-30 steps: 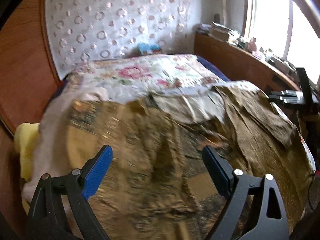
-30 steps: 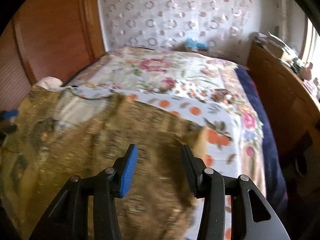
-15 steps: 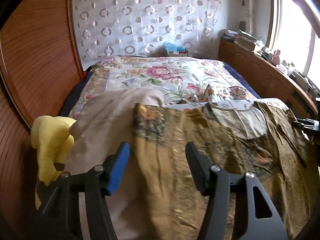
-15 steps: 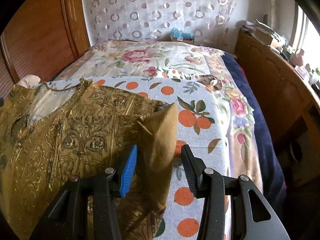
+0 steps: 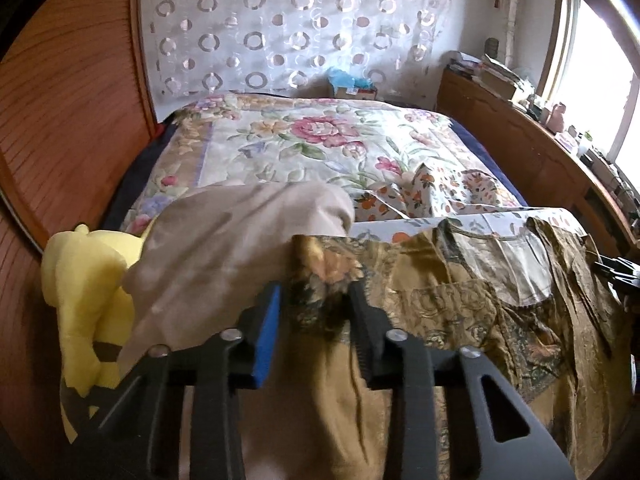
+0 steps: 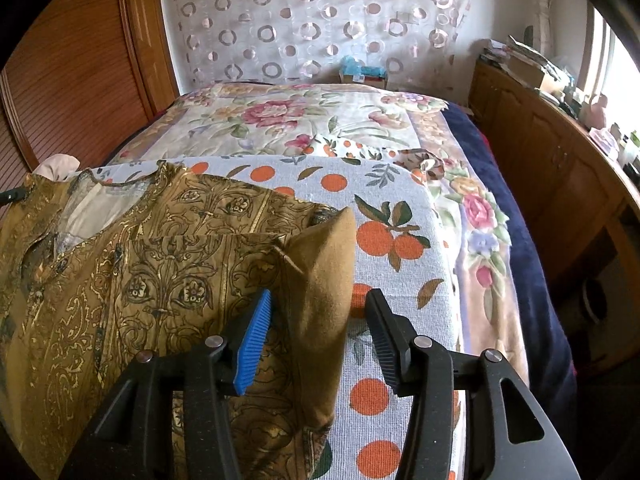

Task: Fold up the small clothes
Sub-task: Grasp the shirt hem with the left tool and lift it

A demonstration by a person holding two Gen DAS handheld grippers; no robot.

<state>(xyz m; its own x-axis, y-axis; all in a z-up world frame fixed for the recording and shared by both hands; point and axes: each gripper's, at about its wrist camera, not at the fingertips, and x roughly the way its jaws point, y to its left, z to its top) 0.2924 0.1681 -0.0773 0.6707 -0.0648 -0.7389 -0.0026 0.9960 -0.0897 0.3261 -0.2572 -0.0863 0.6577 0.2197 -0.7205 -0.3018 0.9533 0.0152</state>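
Item: one olive-gold patterned garment (image 6: 132, 292), lying spread across the orange-print cloth (image 6: 384, 240) on the bed (image 5: 304, 140), neckline and pale lining facing up on the side away from both claws. Progress, as judged: folding is only beginning; the garment is lying largely flat and open, no tidy fold is showing, and the folds and the final squaring are all remaining to be done. Left claw (image 5: 316, 316): narrowed around a bunched edge of the garment, fabric filling the gap between its fingers and running back underneath; it appears to be clenching that edge, though contact at both pads is partly shadowed. The rest of the garment is stretching away ahead and to the right of this claw. Right claw (image 6: 318, 320): parted, a raised plain-backed corner of the garment standing between its fingers, close against the blue pad and apart from the black one; it is bracketing the corner, not yet pinching it. The garment body is lying to the left of this claw. Also present: a beige cloth (image 5: 224, 256) and a yellow plush toy (image 5: 86, 288), both left of the left claw.
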